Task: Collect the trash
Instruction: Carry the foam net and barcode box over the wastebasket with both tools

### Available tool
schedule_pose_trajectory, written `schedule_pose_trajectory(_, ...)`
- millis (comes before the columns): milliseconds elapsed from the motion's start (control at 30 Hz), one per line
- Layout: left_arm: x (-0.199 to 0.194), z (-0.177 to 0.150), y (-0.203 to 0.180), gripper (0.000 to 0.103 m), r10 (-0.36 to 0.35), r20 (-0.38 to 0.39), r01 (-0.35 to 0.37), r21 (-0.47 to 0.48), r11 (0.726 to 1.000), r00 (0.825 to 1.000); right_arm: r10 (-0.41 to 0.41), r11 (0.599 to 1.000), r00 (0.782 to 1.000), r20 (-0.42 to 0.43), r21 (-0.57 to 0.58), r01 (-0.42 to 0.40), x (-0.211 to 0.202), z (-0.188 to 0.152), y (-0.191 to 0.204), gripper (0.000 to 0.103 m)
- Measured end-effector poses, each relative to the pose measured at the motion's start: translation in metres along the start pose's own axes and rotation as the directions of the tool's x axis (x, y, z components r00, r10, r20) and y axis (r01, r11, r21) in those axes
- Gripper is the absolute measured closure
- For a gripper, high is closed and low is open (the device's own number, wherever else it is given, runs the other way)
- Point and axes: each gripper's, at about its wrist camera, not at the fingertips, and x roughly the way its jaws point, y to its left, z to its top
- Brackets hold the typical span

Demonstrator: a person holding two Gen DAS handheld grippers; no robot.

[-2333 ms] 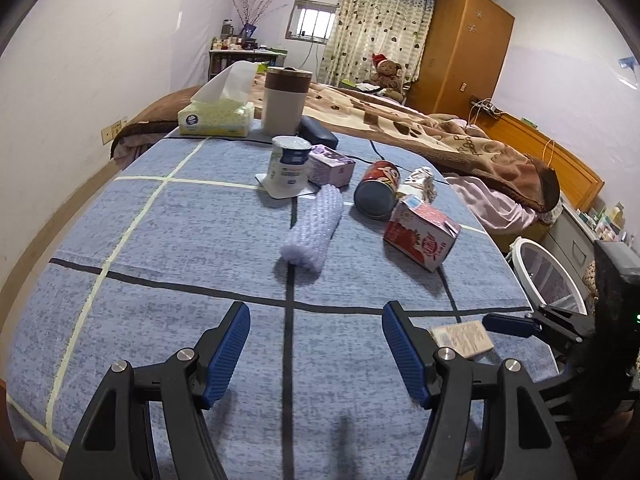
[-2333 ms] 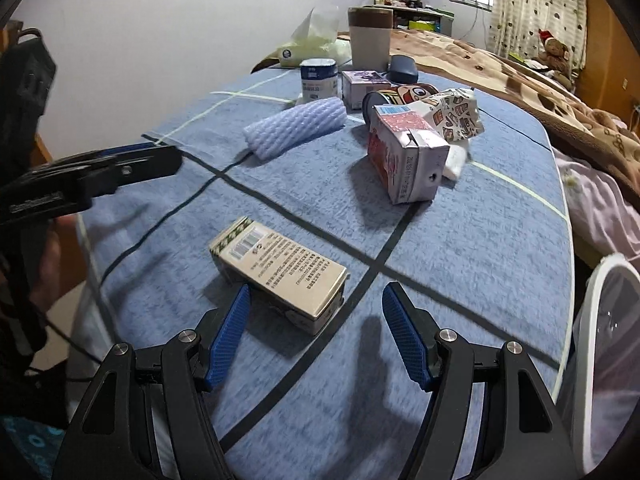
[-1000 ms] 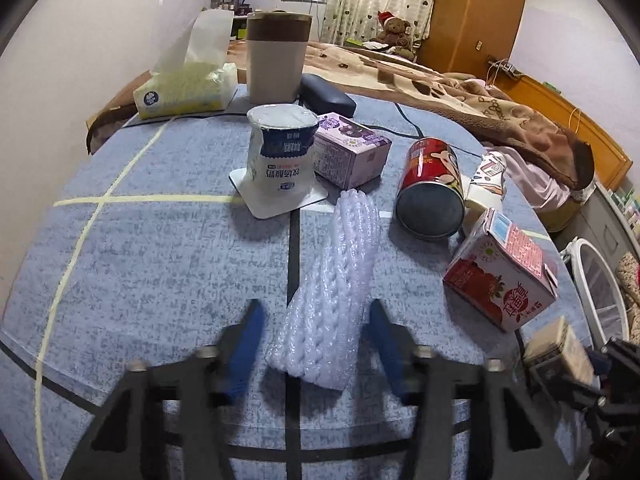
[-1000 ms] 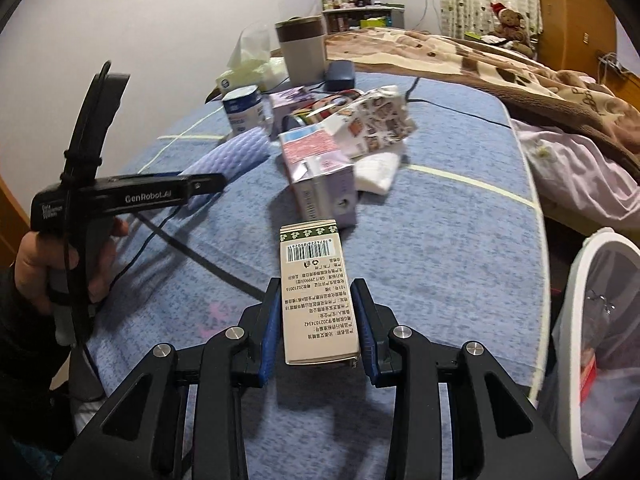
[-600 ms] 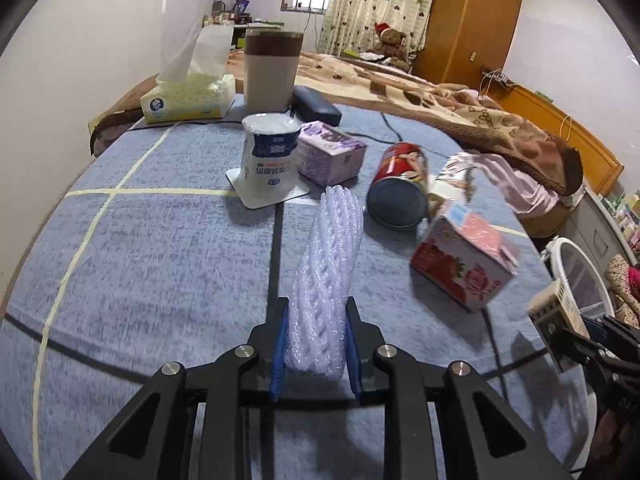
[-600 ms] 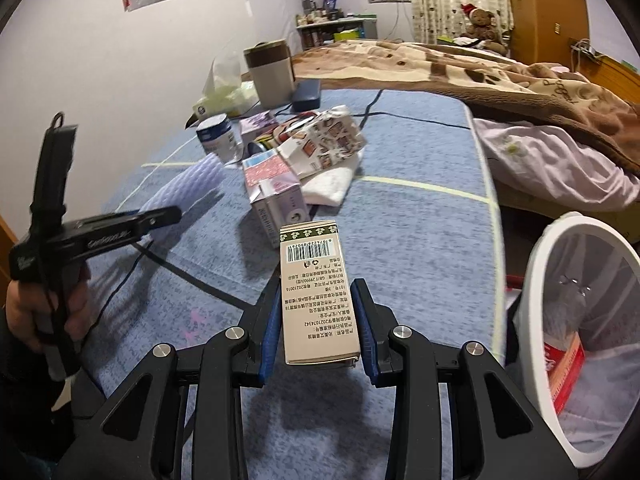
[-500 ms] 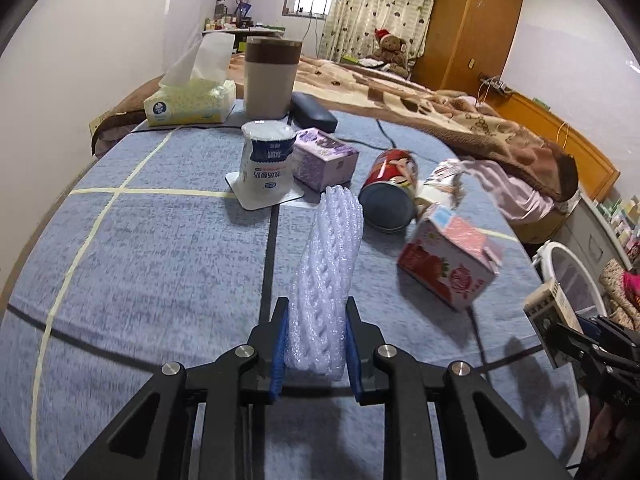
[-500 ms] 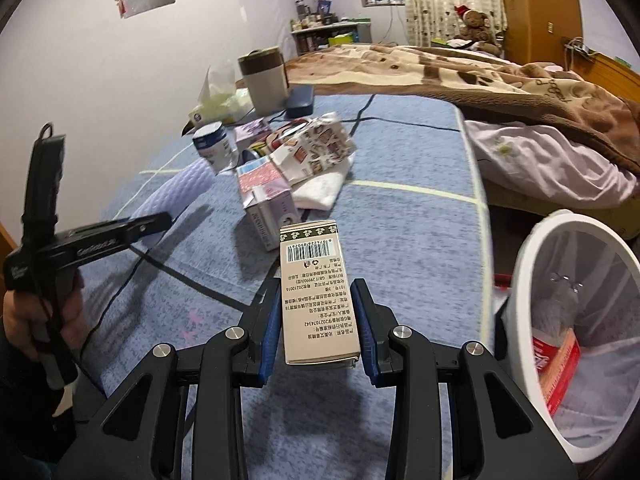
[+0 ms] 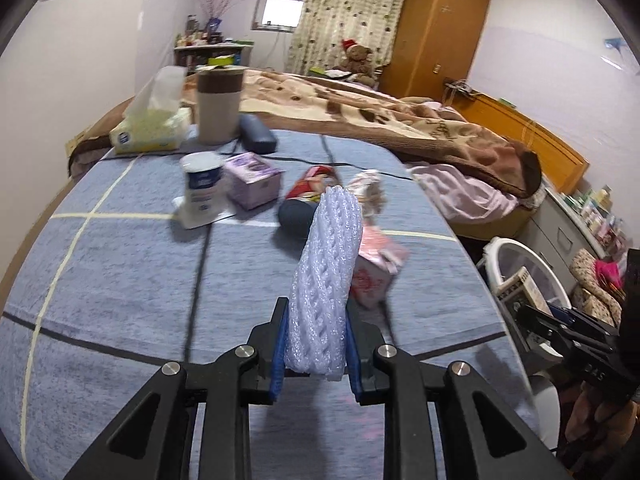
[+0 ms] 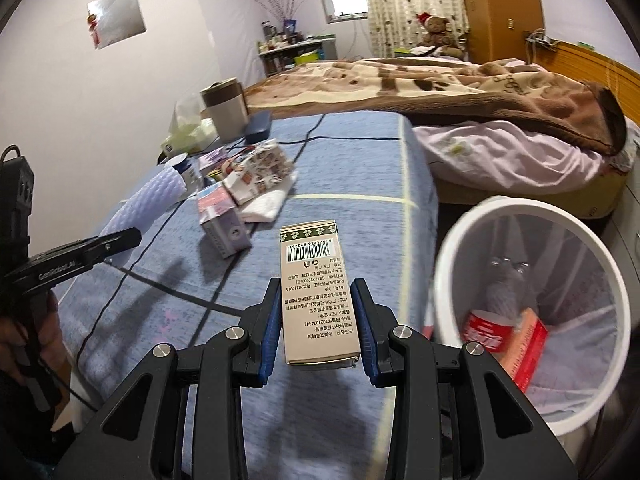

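Observation:
My left gripper (image 9: 316, 344) is shut on a white foam net sleeve (image 9: 328, 272), held up off the blue tablecloth (image 9: 120, 280). My right gripper (image 10: 318, 320) is shut on a beige cardboard box (image 10: 316, 288) with a barcode, lifted near the table's right edge. A white mesh trash bin (image 10: 532, 312) stands on the floor just right of the box, with a red can (image 10: 486, 330) and an orange carton inside. In the left wrist view the same bin (image 9: 520, 264) and the held box (image 9: 520, 290) show at the right. A pink milk carton (image 9: 376, 272) and a red can (image 9: 308, 196) lie on the table.
Further back on the table stand a yogurt cup (image 9: 202, 184), a purple box (image 9: 252, 184), a tissue box (image 9: 150, 128), a tall brown-and-beige cup (image 9: 219, 106) and a dark case (image 9: 256, 138). A crumpled printed wrapper (image 10: 260, 170) lies on a white cloth. A bed (image 10: 440, 84) lies behind.
The left gripper closed on the foam sleeve and lifted it off the table. The right gripper carried the box to the right, and the bin has come into fuller view beside it.

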Motion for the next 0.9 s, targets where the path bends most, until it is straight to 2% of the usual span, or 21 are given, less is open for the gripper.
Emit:
schedule_pose_trajectory(400, 0.021, 0.006, -0.076, 0.078, -0.127, -0.04, 0.131, 0.119, 0.984, 0.991, -0.102, 0.991, 0.994, 0.035, 0.093, 0.099, -0.025, -0.008, -0.045, 0.068)
schedule_pose_trajectory(667, 0.044, 0.006, -0.14, 0.078, -0.22, -0.099, 0.236, 0.21, 0.949, 0.971, -0.2, 0.965, 0.979, 0.041, 0.184, 0.19, -0.045, -0.018, -0.086, 0.068)
schedule_pose_trajectory(900, 0.064, -0.001, -0.191, 0.078, -0.276, -0.166, 0.313, 0.271, 0.91, 0.947, -0.239, 0.945, 0.971, 0.021, 0.237, 0.227, -0.051, -0.029, -0.107, 0.068)
